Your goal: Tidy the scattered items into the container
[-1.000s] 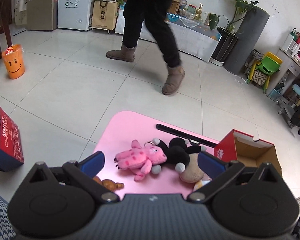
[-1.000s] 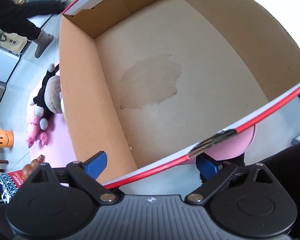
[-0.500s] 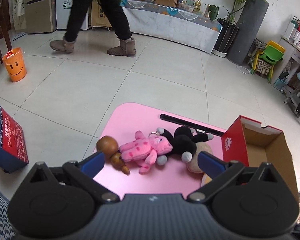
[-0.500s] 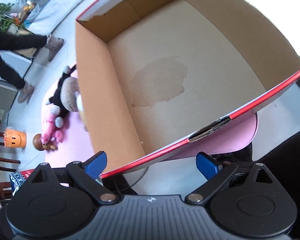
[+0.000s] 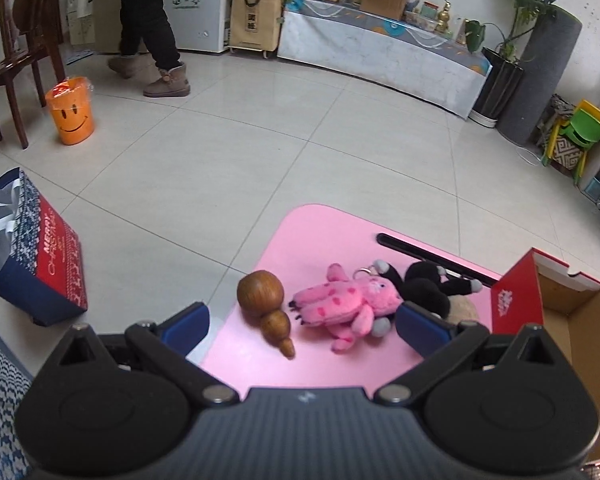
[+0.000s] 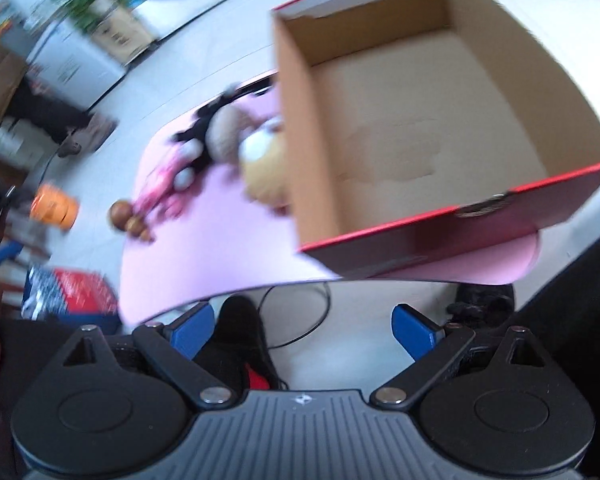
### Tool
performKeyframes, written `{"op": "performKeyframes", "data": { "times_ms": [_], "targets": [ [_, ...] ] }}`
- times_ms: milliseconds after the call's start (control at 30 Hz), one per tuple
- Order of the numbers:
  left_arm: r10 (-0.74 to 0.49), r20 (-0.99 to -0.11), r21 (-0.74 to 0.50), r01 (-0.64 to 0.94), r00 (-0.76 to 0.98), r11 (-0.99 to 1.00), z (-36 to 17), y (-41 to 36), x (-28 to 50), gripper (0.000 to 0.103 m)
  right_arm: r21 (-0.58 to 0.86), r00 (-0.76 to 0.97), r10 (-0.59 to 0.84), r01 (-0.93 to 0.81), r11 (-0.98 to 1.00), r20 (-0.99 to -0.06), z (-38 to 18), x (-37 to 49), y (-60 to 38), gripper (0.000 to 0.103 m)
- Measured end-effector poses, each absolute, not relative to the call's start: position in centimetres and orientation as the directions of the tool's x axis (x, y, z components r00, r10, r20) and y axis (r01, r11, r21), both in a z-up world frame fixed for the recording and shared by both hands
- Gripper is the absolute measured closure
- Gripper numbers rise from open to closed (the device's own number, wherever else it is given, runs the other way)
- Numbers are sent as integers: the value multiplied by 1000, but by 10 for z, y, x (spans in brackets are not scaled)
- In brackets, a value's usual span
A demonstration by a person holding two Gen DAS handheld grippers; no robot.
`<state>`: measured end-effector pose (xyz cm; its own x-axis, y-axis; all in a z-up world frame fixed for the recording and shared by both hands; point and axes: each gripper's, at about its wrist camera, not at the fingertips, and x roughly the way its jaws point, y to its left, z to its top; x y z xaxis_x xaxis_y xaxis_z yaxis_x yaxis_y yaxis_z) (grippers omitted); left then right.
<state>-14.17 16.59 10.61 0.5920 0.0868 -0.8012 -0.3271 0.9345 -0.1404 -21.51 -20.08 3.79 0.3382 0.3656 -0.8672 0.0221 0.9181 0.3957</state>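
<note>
Jaws of the left gripper (image 5: 302,326) and right gripper (image 6: 302,330) stand spread, holding nothing. On the pink table (image 5: 320,236) lie a wooden gourd (image 5: 265,304), pink plush (image 5: 342,300) and black plush (image 5: 428,286), beside the empty red cardboard box (image 6: 420,120).

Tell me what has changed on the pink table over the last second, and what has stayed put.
The right tool pulled back from the box, open. The left tool, open, shifted, bringing the wooden gourd fully into view. Gourd, pink plush and black plush stayed put; box empty.
</note>
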Motion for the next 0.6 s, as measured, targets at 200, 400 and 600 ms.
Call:
{"op": "performKeyframes", "data": {
  "times_ms": [200, 400, 600],
  "targets": [
    [103, -813, -150, -376, 573, 914, 98, 190, -135, 0, 371, 359, 390, -123, 921, -848, 49, -226, -171, 7],
    [58, -834, -220, -427, 549, 877, 88, 211, -125, 0, 319, 451, 403, -254, 913, -796, 64, -224, -135, 7],
    [158, -785, -204, -491, 599, 847, 111, 244, -129, 0, 228, 486, 510, -526, 819, -710, 54, -185, -55, 7]
  ]
}}
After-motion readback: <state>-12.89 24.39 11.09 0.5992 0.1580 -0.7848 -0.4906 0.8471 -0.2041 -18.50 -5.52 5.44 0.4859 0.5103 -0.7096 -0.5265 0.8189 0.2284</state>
